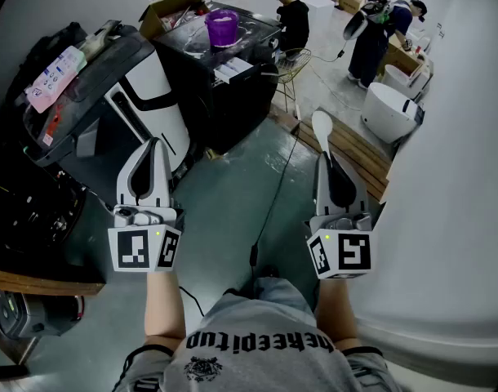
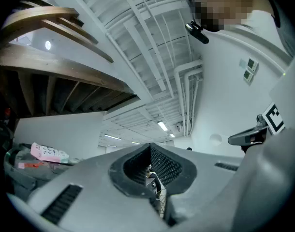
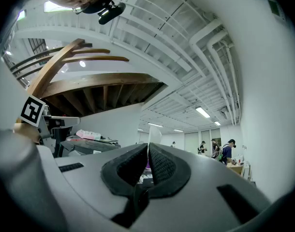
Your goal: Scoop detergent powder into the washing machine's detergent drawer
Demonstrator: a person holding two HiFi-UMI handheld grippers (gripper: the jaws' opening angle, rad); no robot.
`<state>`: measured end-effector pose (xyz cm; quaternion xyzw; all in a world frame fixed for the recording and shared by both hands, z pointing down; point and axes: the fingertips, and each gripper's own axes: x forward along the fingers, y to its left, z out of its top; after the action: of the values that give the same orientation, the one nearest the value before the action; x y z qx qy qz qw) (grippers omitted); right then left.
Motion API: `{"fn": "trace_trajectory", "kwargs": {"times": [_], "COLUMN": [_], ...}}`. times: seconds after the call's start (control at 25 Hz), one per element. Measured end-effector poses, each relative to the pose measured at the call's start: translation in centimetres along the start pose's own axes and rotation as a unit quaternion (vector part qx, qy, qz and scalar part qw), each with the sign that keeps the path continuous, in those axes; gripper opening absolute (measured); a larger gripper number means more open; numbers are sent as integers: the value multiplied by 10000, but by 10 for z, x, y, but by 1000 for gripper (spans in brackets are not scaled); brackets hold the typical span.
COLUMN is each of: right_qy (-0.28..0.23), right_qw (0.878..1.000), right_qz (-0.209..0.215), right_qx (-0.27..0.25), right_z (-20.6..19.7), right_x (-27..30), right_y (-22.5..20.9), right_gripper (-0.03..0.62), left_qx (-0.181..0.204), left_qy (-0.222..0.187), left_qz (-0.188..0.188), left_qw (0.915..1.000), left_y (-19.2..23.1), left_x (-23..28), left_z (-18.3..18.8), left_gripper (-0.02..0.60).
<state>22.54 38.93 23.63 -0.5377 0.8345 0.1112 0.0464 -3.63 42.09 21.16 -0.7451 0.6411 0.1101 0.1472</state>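
Left gripper (image 1: 155, 144) is held out low over the grey floor (image 1: 233, 186), its two jaws pressed together with nothing between them, as the left gripper view (image 2: 150, 147) shows. Beyond it to the left, a pink-and-white packet (image 1: 55, 76) lies on a dark, tilted lid (image 1: 94, 72). A white-and-black appliance (image 1: 155, 96) stands just beside that lid. Further ahead, well apart from both grippers, a purple tub (image 1: 222, 28) sits on top of a dark boxy machine (image 1: 220, 88); whether it holds powder cannot be told, and no drawer can be made out. A black cable (image 1: 275, 194) runs along the floor between the two grippers. On the right, the right gripper (image 1: 326, 158) is clamped on the thin handle of a white scoop (image 1: 322, 126), whose rounded bowl sticks out past the jaw tips. The right gripper view (image 3: 148, 147) shows the handle pinched between the ribbed pads. Two people (image 1: 294, 19) stand far off to the right.
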Motion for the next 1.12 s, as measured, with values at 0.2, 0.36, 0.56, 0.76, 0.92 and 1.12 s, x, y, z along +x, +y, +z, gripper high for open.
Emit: {"fn": "trace_trajectory", "kwargs": {"times": [0.2, 0.36, 0.56, 0.76, 0.92, 1.12], "right_qy": [-6, -14, -112, -239, -309, -293], "right_qw": [10000, 10000, 9998, 9979, 9955, 9957], "right_qz": [23, 35, 141, 588, 871, 869], "right_qx": [-6, -5, -47, -100, 193, 130], "right_z": [-2, -6, -8, -6, -8, -22], "right_x": [9, 19, 36, 54, 67, 77], "right_y": [-8, -15, -28, -36, -49, -68], "right_gripper": [6, 7, 6, 6, 6, 6], "left_qx": [11, 14, 69, 341, 205, 74], "left_qy": [16, 13, -3, -2, -43, -240], "left_qz": [-1, 17, 11, -50, -18, 221], "left_qw": [10000, 10000, 10000, 9994, 9998, 9994], "left_y": [-3, -5, -11, -27, -41, -58], "left_x": [11, 23, 42, 64, 80, 91], "left_z": [-4, -8, -12, -14, -13, -14], "left_gripper": [3, 3, 3, 3, 3, 3]}}
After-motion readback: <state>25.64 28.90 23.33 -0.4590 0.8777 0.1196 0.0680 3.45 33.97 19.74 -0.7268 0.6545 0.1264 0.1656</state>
